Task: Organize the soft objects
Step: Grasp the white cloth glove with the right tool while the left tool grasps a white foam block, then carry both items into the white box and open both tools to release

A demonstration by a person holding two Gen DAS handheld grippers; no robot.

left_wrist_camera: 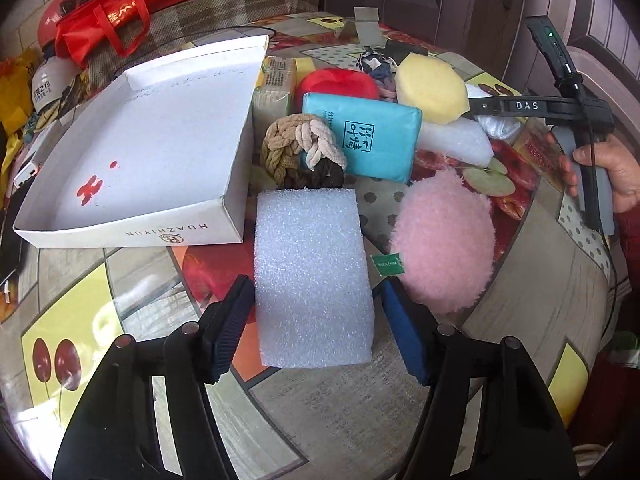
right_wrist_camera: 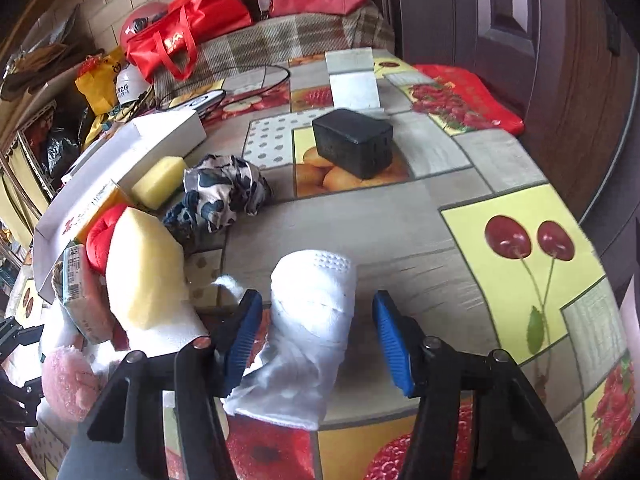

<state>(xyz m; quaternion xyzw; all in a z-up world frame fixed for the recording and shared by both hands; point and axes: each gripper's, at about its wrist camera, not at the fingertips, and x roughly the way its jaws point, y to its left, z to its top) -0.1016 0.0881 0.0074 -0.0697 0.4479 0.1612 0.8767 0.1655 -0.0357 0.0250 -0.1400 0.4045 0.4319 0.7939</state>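
My left gripper (left_wrist_camera: 316, 324) is open, its blue pads either side of a white foam block (left_wrist_camera: 312, 276) lying on the table; small gaps show on both sides. Left of it stands an empty white box lid (left_wrist_camera: 132, 148). Behind the block lie a braided rope ball (left_wrist_camera: 300, 152), a teal tissue pack (left_wrist_camera: 364, 136), a red cushion (left_wrist_camera: 340, 82), a yellow sponge (left_wrist_camera: 430, 88) and a pink fluffy pad (left_wrist_camera: 444, 240). My right gripper (right_wrist_camera: 316, 340) is open around a white sock (right_wrist_camera: 308, 328) lying flat on the table.
A black box (right_wrist_camera: 354, 146) and a patterned cloth (right_wrist_camera: 224, 190) lie farther back on the fruit-print tablecloth (right_wrist_camera: 520, 240). Red bags (left_wrist_camera: 108, 12) sit on a bench behind. A dark door (right_wrist_camera: 500, 40) stands at the right.
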